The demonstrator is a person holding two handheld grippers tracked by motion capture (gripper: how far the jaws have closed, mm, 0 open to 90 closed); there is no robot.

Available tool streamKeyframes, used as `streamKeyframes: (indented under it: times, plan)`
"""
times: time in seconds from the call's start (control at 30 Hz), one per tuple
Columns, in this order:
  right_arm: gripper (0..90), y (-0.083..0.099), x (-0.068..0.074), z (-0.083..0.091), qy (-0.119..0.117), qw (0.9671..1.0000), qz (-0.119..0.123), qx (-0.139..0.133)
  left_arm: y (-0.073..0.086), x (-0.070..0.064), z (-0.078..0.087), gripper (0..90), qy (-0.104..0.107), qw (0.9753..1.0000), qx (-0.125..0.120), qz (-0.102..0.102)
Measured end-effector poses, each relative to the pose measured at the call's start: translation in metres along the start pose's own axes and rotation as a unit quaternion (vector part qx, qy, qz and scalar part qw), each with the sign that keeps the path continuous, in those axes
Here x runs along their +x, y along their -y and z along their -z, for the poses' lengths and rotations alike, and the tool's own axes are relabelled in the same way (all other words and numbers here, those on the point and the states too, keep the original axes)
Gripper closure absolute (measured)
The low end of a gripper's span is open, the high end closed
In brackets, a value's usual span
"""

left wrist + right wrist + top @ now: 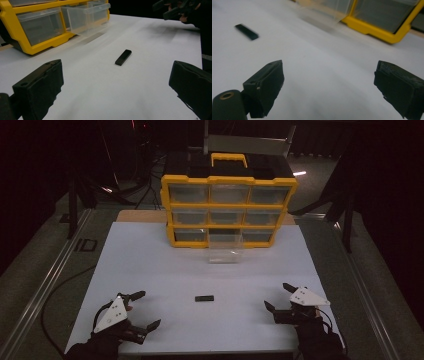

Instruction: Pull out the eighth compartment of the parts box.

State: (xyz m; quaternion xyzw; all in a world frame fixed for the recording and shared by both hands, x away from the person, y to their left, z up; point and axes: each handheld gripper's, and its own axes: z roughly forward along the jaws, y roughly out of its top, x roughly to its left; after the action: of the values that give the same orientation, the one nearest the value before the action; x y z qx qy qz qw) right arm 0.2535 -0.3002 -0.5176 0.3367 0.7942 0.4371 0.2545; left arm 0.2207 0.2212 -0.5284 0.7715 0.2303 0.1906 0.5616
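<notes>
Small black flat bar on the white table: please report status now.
Left tool open, right tool open, both empty. Small black flat bar lies flat between them, untouched. Nothing in the way; clear plastic drawer pulled out of yellow organiser.

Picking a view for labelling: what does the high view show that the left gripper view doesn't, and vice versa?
High view alone: the organizer's yellow handle, all nine drawers, and the left tongs whole with their grey plate. Left gripper view alone: a close look at the left tongs' black pads, wide apart. Both: the small black block lying flat on the white table, the pulled-out clear drawer, the right tongs, open.
</notes>
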Motion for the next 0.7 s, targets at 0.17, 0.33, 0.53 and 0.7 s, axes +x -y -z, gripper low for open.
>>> streamKeyframes:
  times: [0.17, 0.33, 0.53, 0.7]
  plan:
    - [9.1, 0.001, -0.002, 0.005, -0.01, 0.9999, 0.001, 0.009, 0.0, 0.0, 0.0, 0.0, 0.0, 1.0, 0.0, 0.0]
    - [9.0, 0.006, 0.004, 0.01, -0.005, 0.9999, 0.006, 0.01, 0.0, 0.0, -0.001, 0.0, 0.0, 1.0, 0.0, 0.001]
    - [8.9, 0.007, 0.008, 0.015, -0.006, 0.9999, -0.006, 0.008, 0.0, 0.0, -0.001, 0.0, -0.001, 1.0, 0.001, 0.001]
    - [8.9, 0.01, 0.006, 0.012, -0.012, 0.9998, -0.007, 0.011, 0.0, 0.0, -0.001, 0.0, 0.002, 1.0, 0.002, 0.001]
